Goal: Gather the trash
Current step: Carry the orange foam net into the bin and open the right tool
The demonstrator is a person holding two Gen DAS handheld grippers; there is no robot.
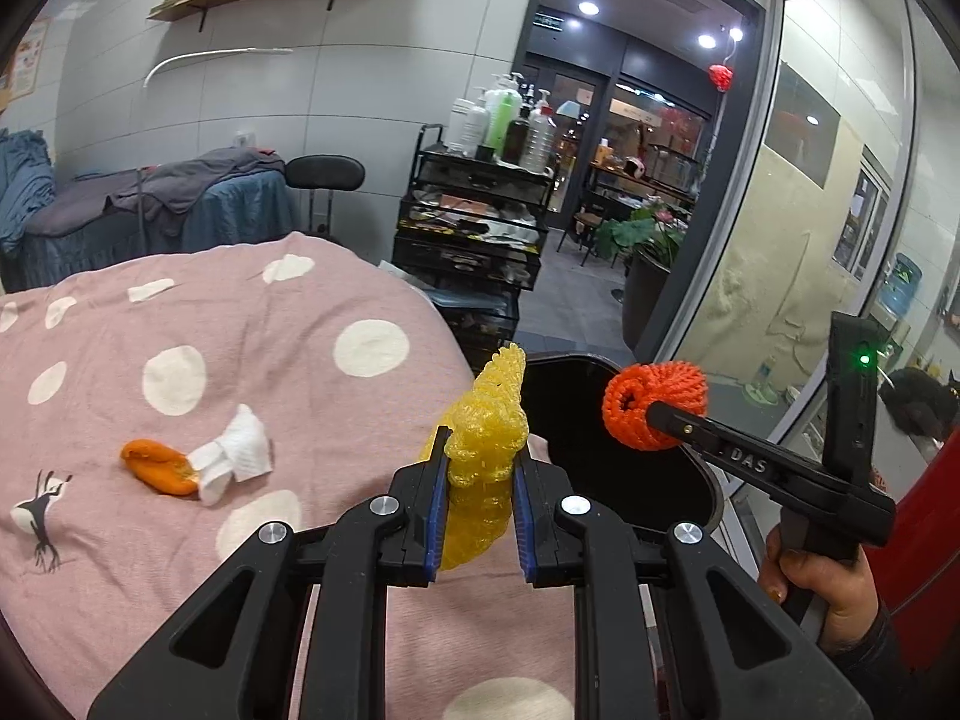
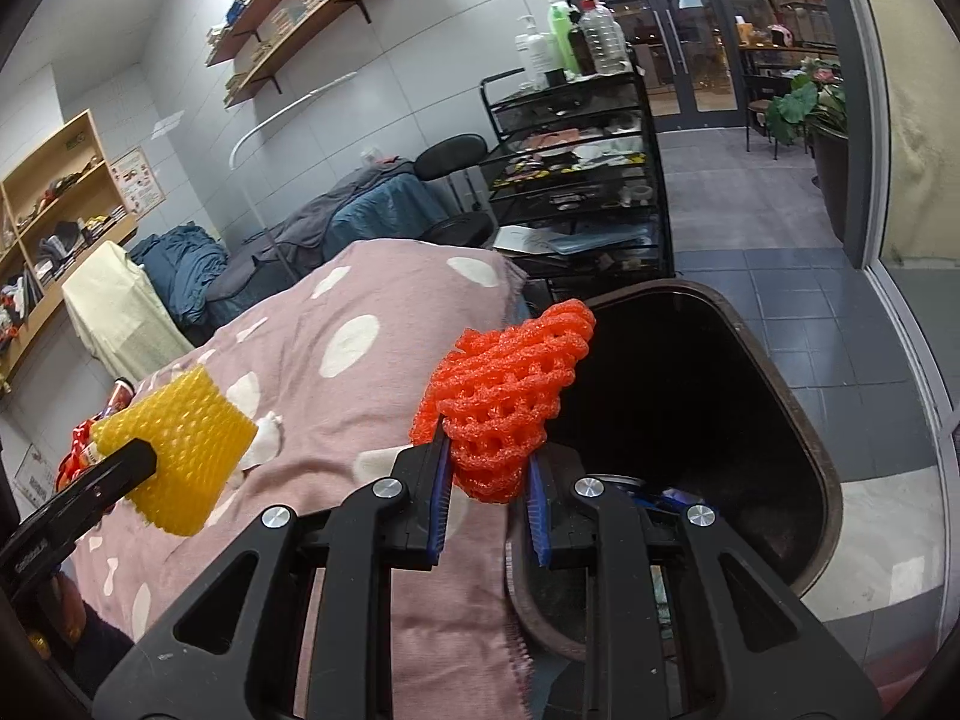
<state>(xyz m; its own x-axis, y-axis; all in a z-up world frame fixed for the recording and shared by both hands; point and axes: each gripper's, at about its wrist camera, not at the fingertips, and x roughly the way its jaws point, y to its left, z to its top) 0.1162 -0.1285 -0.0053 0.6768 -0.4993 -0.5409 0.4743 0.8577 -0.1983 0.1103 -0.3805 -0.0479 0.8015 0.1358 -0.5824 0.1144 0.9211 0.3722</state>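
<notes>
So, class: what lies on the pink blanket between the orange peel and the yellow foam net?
In the left wrist view, a crumpled white tissue lies between the orange peel and the yellow foam net, touching the peel.

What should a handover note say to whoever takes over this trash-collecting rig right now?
Left gripper: shut on the yellow foam net, above the pink dotted blanket.
Right gripper: shut on the orange foam net, at the rim of the black bin.
Done: both nets picked up.
Left: drop both into the bin, then collect the orange peel and white tissue lying on the blanket.
</notes>
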